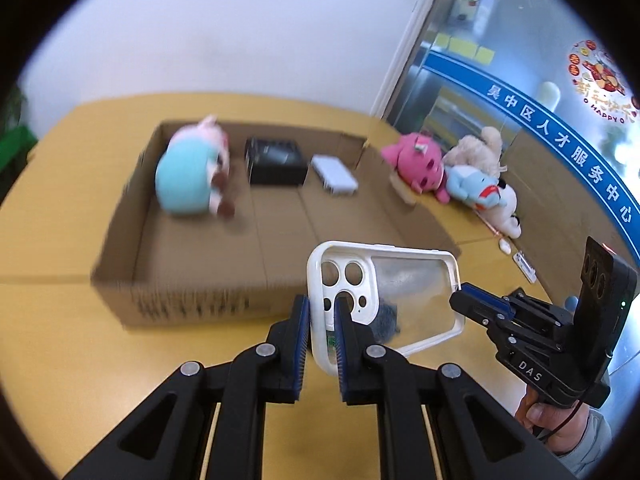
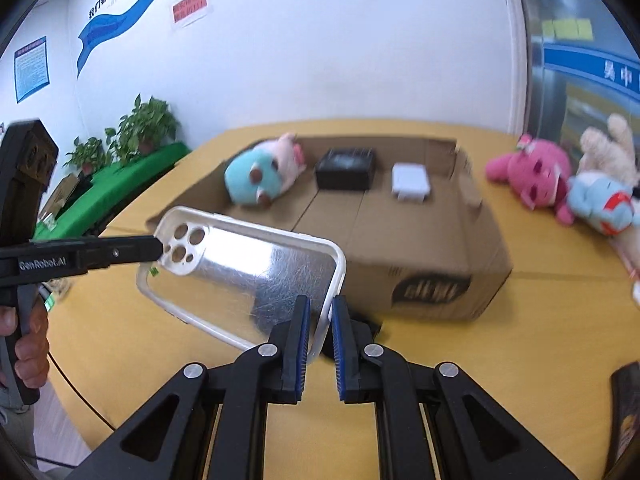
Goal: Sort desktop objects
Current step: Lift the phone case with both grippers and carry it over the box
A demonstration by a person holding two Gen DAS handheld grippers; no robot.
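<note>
Both grippers, left (image 1: 322,334) (marked GenRobot.AI) and right (image 2: 321,334), pinch the phone case (image 1: 400,296).

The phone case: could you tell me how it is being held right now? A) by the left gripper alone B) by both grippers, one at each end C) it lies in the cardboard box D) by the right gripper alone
B: the left gripper pinches the phone case at its camera-hole end, while the right gripper clamps the opposite edge.
</note>
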